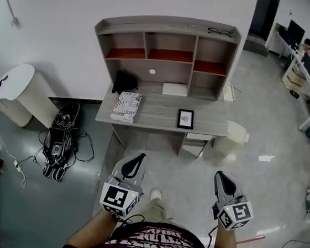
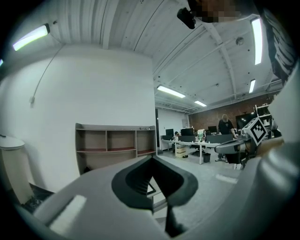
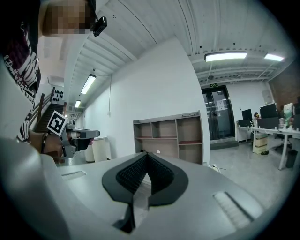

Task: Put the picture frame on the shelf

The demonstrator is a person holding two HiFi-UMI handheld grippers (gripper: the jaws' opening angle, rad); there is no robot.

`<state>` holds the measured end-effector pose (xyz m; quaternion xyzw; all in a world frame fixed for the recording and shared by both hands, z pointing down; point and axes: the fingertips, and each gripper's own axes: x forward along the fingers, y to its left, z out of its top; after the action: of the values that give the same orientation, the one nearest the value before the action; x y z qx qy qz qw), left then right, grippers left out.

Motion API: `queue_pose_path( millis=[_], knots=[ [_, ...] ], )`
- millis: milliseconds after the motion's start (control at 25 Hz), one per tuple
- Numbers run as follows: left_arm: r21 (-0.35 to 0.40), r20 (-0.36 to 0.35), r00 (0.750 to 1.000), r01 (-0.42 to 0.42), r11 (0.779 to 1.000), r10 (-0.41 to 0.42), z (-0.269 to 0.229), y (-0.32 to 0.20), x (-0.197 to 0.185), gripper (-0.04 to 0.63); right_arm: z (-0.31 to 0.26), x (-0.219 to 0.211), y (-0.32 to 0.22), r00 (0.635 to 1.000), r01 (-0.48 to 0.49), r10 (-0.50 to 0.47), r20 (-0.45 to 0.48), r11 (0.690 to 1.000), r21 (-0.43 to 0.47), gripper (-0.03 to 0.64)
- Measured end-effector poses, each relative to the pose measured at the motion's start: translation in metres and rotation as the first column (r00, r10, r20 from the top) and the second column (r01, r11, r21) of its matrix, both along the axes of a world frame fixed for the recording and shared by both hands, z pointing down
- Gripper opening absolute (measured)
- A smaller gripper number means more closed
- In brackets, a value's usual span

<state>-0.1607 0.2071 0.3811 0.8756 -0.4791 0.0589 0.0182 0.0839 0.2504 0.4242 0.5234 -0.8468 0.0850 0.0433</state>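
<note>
The black picture frame [image 1: 185, 118] lies flat near the front edge of the grey desk [image 1: 155, 121], right of its middle. Above the desk rises the shelf [image 1: 169, 47] [image 2: 115, 143] [image 3: 171, 133], with open compartments and red-lined boards. Both grippers hang well short of the desk, over the floor. My left gripper [image 1: 139, 156] [image 2: 152, 158] points towards the desk with its jaws shut and nothing in them. My right gripper [image 1: 220, 175] [image 3: 146, 154] is level with it, also shut and empty.
A book [image 1: 126, 106], a black object [image 1: 125, 82] and a white sheet [image 1: 174, 89] lie on the desk; glasses [image 1: 218, 31] rest on the shelf top. A white bin [image 1: 234, 138] stands right of the desk; a bag with cables [image 1: 61, 138] and a white stand [image 1: 15, 85] are at left.
</note>
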Motion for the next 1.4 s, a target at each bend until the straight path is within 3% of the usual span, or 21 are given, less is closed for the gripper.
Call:
queue_pose_path(
  millis=[600,1400],
  knots=[
    [-0.066,-0.011,0.999,0.044,0.997,-0.045,0.021,-0.087,-0.034,0.000,0.016,-0.021,-0.091,0.999,0.035,-0.035,-0.010,0.998,-0.054,0.028],
    [-0.059,-0.032,0.997,-0.079,0.995,0.077,0.013,-0.187,0.018,0.000,0.008,-0.013,-0.169,0.999,0.032,-0.034,-0.021,0.997,-0.065,0.028]
  ],
)
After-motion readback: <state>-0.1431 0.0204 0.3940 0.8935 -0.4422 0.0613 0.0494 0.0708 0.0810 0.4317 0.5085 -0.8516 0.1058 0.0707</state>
